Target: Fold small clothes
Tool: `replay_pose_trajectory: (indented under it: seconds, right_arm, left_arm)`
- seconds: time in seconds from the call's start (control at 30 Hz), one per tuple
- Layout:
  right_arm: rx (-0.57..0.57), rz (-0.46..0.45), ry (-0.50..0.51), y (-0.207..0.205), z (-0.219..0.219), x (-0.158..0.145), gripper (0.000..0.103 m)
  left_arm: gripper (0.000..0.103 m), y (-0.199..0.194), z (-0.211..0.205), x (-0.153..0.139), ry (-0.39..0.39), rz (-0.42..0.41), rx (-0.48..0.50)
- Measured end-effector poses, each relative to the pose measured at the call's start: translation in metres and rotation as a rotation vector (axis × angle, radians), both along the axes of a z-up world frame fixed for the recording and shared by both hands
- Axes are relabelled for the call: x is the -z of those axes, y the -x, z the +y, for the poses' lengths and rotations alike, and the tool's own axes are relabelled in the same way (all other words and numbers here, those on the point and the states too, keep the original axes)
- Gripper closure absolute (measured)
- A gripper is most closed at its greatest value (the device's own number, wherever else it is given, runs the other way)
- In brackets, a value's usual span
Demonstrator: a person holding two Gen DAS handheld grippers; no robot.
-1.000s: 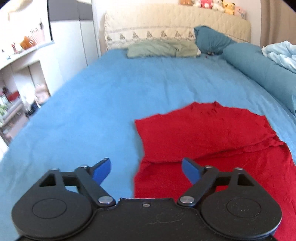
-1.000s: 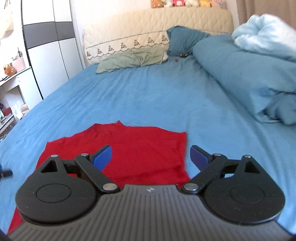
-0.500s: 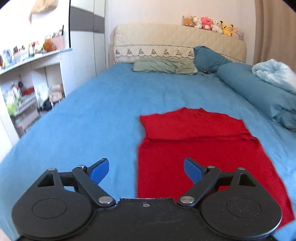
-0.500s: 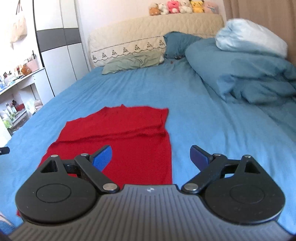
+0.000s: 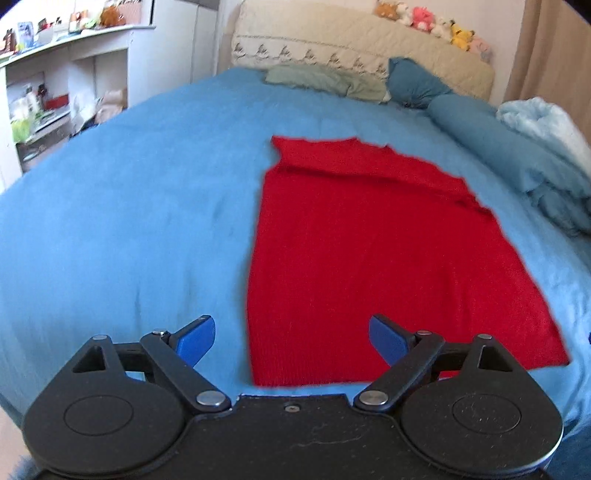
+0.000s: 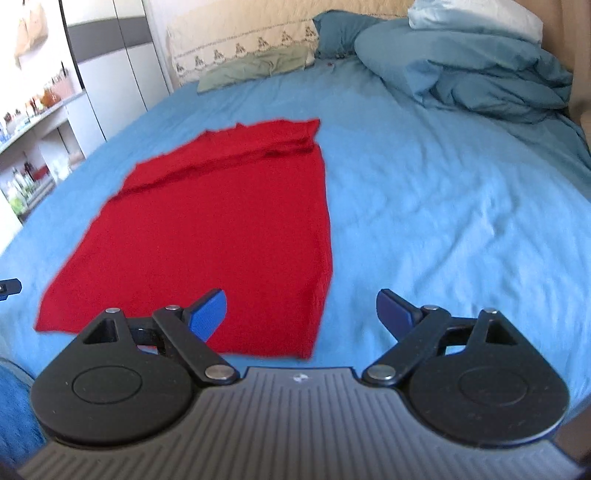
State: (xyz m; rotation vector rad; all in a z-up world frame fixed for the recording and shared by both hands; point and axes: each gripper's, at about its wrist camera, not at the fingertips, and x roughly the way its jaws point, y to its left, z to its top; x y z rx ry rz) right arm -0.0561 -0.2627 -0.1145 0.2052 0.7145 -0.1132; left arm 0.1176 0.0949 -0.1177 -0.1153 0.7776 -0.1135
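The red garment (image 5: pixel 373 258) lay flat on the blue bedsheet (image 5: pixel 129 206), far end folded over. The left gripper (image 5: pixel 291 338) was closing with nothing between its jaws; the right gripper (image 6: pixel 301 308) was released, holding nothing.

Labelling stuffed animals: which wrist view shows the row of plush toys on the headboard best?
Left wrist: the row of plush toys sits along the beige quilted headboard, colours distinguishable. Right wrist crops them out; only the headboard's lower part shows.

The garment (image 5: pixel 376 254) lies flat on the bed (image 5: pixel 129 206) before me; pillows (image 5: pixel 325 77) lie behind it, the duvet (image 6: pixel 476 74) to its right.
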Motion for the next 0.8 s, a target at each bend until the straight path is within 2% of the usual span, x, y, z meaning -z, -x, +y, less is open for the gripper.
replay_pose_trajectory:
  seconds: [0.03,0.1,0.2,0.3,0.43,0.6,0.8]
  right_arm:
    - [0.015,0.010,-0.007,0.001,0.000,0.008,0.003]
    - [0.048,0.024,-0.030,0.001,-0.001,0.022,0.009]
    - [0.087,0.032,-0.042,-0.001,0.000,0.039,0.010]
    - [0.096,0.046,-0.037,-0.006,0.002,0.047,0.013]
    - [0.107,0.051,-0.020,-0.012,0.002,0.052,0.015]
    - [0.095,0.024,0.011,-0.014,0.008,0.049,0.030]
    - [0.049,0.012,0.047,-0.019,0.014,0.047,0.043]
  left_arm:
    - [0.014,0.000,-0.001,0.009,0.002,0.008,-0.011]
    - [0.023,-0.002,-0.002,0.022,0.017,0.025,-0.023]
    - [0.033,-0.003,-0.002,0.035,0.011,0.046,-0.033]
    - [0.035,-0.006,0.000,0.038,0.013,0.040,-0.048]
    - [0.039,-0.007,-0.002,0.041,-0.002,0.031,-0.055]
    - [0.052,-0.006,-0.001,0.044,-0.018,0.026,-0.066]
    - [0.059,-0.006,0.002,0.045,-0.023,0.028,-0.073]
